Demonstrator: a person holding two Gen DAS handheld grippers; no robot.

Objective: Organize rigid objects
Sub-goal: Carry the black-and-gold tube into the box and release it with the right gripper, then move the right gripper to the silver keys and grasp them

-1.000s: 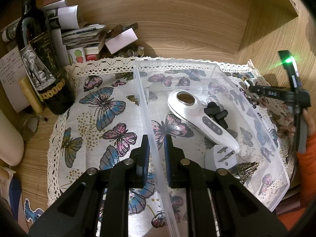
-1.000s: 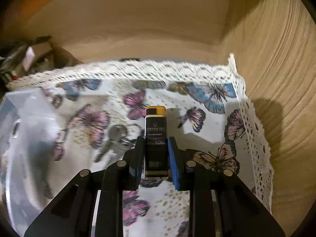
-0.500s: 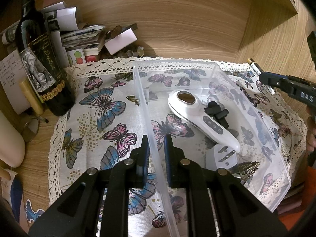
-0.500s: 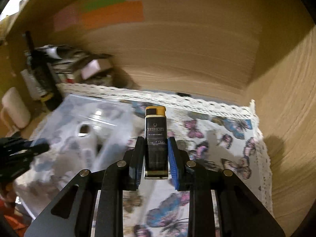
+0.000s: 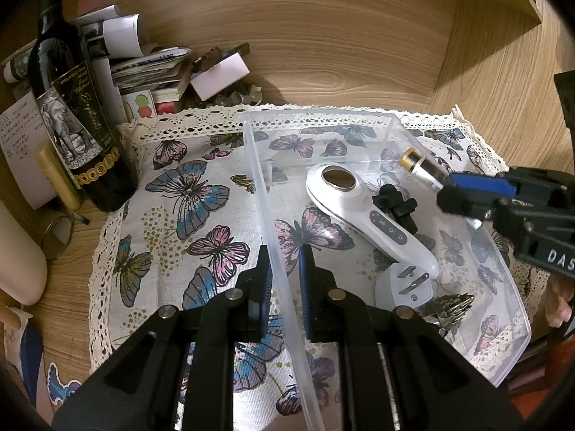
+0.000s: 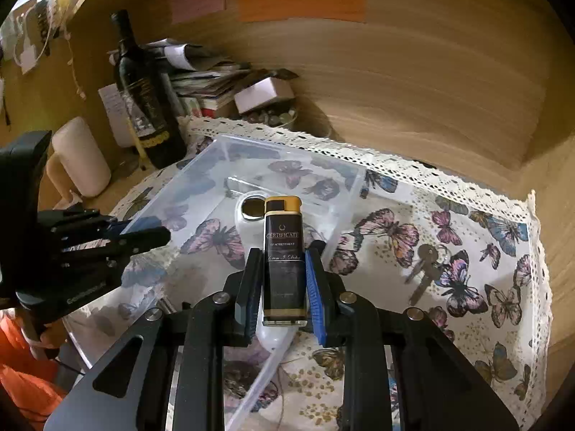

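Mid-task: the clear bin (image 5: 510, 309) already held a white handheld device (image 5: 370, 215), a plug (image 5: 402, 283) and small pieces, the left tongs (image 5: 284, 280) clamped its wall, the right tongs (image 6: 284, 283) gripped a lighter (image 6: 284, 251) above it, and keys (image 6: 426, 269) remained on the cloth (image 6: 485, 251).

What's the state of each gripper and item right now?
left gripper: shut on the clear bin wall
right gripper: shut on the lighter, above the bin
white handheld device: lying in bin
keys: on cloth, outside bin
wine bottle: upright
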